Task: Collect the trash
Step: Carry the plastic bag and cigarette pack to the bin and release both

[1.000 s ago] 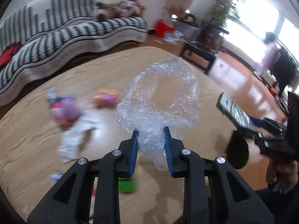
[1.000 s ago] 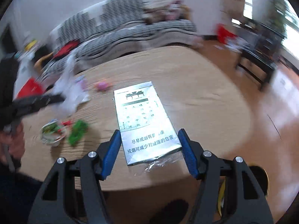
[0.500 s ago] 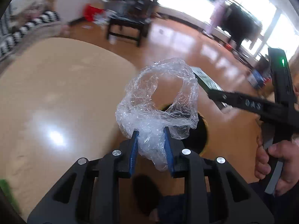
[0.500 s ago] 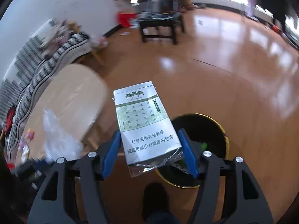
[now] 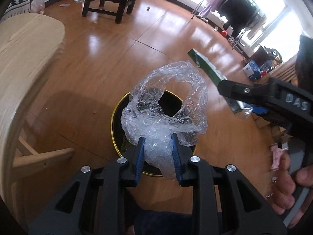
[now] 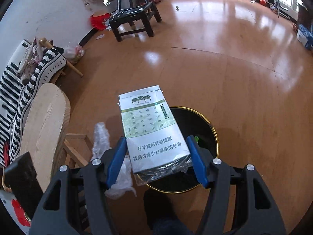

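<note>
My left gripper (image 5: 157, 154) is shut on a crumpled clear plastic wrap (image 5: 166, 105) and holds it right above a black bin with a gold rim (image 5: 115, 129) on the floor. My right gripper (image 6: 156, 156) is shut on a silver cigarette carton (image 6: 150, 129) with Chinese text, held over the left part of the same bin (image 6: 214, 135). The carton also shows edge-on in the left wrist view (image 5: 207, 66). The plastic wrap shows at the left in the right wrist view (image 6: 100, 137). Something green lies inside the bin (image 6: 197, 139).
The light wooden table (image 5: 21, 58) stands to the left of the bin, with its leg frame (image 5: 39, 156) close by. A black stool (image 5: 109, 2) stands farther off on the shiny wood floor. A striped sofa (image 6: 21, 78) runs along the wall.
Both grippers have swung from the table to the floor bin, carrying the plastic wrap and the carton. They now hang over the bin's opening, closer than half a second ago.
</note>
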`<move>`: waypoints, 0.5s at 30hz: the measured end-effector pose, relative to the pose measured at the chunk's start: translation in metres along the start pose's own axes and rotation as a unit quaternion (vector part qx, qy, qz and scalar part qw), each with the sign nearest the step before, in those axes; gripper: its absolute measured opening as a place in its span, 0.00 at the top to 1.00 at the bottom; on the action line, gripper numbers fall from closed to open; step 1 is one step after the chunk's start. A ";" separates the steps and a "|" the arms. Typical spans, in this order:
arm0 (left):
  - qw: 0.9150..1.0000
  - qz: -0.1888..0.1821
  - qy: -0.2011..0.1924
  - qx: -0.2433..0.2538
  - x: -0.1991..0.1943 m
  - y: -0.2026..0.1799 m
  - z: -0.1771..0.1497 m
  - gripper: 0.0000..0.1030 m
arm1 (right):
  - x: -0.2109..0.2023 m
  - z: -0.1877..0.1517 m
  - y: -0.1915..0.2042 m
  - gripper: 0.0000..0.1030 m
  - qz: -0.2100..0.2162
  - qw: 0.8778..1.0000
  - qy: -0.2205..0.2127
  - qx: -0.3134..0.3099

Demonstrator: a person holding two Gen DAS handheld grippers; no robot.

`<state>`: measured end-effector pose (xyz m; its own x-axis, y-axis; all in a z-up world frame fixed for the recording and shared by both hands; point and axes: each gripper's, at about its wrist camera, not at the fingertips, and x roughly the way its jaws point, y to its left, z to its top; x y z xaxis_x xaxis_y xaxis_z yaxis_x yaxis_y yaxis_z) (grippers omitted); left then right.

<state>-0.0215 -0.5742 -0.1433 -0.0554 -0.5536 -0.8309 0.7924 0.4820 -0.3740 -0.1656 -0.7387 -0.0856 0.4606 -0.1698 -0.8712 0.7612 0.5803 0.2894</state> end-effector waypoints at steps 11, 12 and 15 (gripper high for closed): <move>1.000 0.020 0.005 0.003 0.019 -0.008 0.007 0.28 | 0.001 0.003 0.001 0.28 -0.020 1.000 -0.002 0.000; 1.000 0.018 0.004 0.005 0.017 -0.009 0.007 0.24 | 0.000 0.003 0.000 0.24 -0.021 1.000 -0.005 0.001; 1.000 0.021 -0.005 0.006 0.008 -0.011 0.008 0.20 | -0.003 0.003 0.000 0.22 -0.023 1.000 -0.012 0.003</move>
<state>-0.0259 -0.5887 -0.1424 -0.0162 -0.5402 -0.8414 0.8013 0.4963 -0.3341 -0.1654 -0.7401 -0.0820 0.4351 -0.2159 -0.8741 0.7849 0.5667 0.2507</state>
